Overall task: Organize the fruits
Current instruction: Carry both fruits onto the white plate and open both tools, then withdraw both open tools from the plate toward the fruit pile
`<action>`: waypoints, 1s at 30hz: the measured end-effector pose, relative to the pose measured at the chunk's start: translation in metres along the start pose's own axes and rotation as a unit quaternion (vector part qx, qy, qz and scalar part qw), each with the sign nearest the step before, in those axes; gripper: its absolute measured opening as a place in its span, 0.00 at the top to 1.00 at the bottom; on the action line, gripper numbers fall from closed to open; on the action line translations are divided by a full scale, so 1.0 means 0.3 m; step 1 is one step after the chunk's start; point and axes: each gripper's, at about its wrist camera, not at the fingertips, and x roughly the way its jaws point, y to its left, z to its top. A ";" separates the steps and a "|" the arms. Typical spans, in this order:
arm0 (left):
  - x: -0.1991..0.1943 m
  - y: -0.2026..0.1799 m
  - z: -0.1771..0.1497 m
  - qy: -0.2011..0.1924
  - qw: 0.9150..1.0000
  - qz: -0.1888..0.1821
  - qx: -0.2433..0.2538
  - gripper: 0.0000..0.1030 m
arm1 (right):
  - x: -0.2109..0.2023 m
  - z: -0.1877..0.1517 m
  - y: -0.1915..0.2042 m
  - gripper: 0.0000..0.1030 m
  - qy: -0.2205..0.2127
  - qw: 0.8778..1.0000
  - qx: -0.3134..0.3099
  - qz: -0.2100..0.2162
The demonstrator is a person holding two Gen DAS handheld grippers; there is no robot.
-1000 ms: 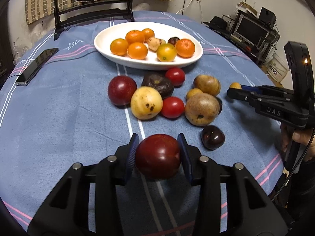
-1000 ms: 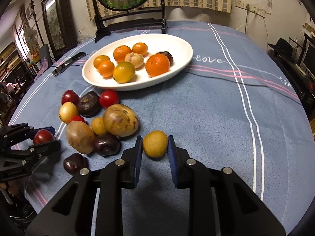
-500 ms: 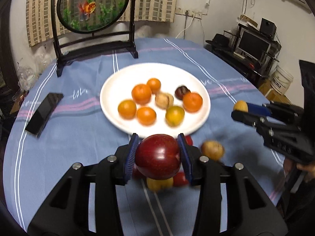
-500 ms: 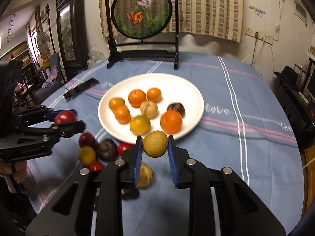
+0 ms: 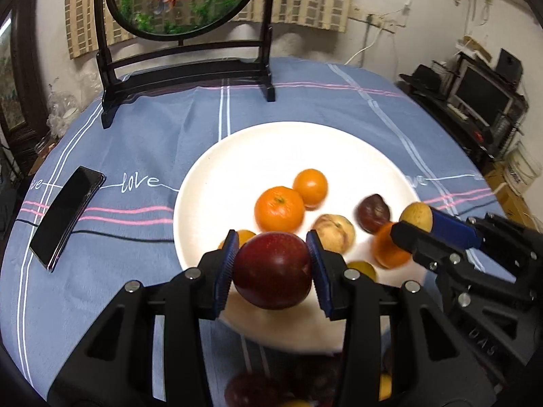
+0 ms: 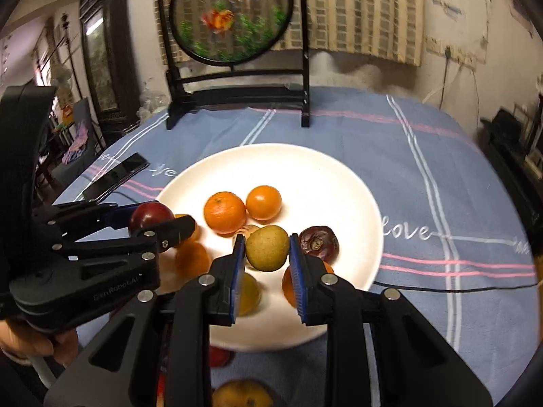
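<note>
My left gripper is shut on a dark red plum and hovers over the near rim of the white plate. My right gripper is shut on a small yellow-green fruit, also above the plate. The plate holds several oranges, among them one large orange, a pale fruit and a dark purple fruit. Each gripper shows in the other's view: the right gripper at the right, the left gripper at the left.
A black phone lies on the blue striped tablecloth left of the plate. A black stand with a round goldfish screen rises behind it. Loose fruits lie blurred on the cloth below the plate's near rim. A hand holds the left gripper.
Both grippers rose and moved forward with their fruits, from the loose pile on the cloth to above the plate. The pile has slipped under the lower edge of both views.
</note>
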 end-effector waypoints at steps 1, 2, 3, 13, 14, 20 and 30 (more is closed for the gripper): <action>0.010 0.002 0.004 -0.001 1.000 0.002 -0.002 0.59 | 0.017 -0.001 -0.008 0.75 0.006 1.000 0.006 0.004; 0.024 0.003 0.004 -0.003 1.000 0.005 -0.004 0.59 | 0.037 -0.005 -0.018 0.75 0.013 1.000 0.012 0.011; 0.035 0.003 0.003 -0.004 1.000 0.007 -0.004 0.59 | 0.047 -0.006 -0.023 0.75 0.016 1.000 0.015 0.017; 0.006 0.017 -0.022 -0.076 0.996 0.041 0.000 0.21 | 0.030 -0.024 -0.060 0.45 -0.020 0.999 0.037 0.021; -0.004 0.016 -0.023 -0.081 0.996 0.043 0.004 0.21 | 0.017 -0.024 -0.059 0.45 -0.026 0.999 0.039 0.025; -0.022 0.010 -0.039 -0.077 0.996 0.045 0.018 0.18 | 0.015 -0.035 -0.058 0.44 -0.026 0.998 0.044 0.024; 0.006 0.031 -0.048 -0.057 0.997 0.044 0.005 0.11 | -0.005 -0.039 -0.056 0.35 -0.033 0.999 0.039 0.020</action>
